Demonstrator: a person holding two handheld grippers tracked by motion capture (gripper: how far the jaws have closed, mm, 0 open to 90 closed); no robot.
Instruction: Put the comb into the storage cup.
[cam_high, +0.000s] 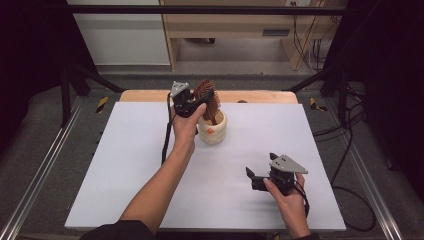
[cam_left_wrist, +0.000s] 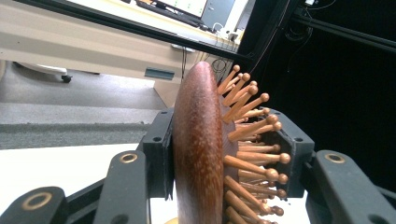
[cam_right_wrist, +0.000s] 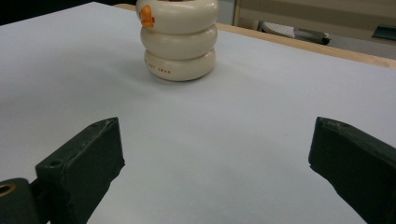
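Gripping hairbrush (cam_left_wrist: 201, 149) over holder (cam_high: 214, 131) — left gripper (cam_high: 200, 102) mid-table.

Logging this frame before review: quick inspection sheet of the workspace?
Surface: white table top, wooden edge at the far side.
Job's things: wooden hairbrush held above cream ringed holder.
Clutter: nothing seen.
Grippers: left tongs shut on the hairbrush head; right tongs open, low over the table.
Cables: black cable trails from the left tongs; more on the floor at right.
Surroundings: dark frame, grey floor, wooden furniture behind.
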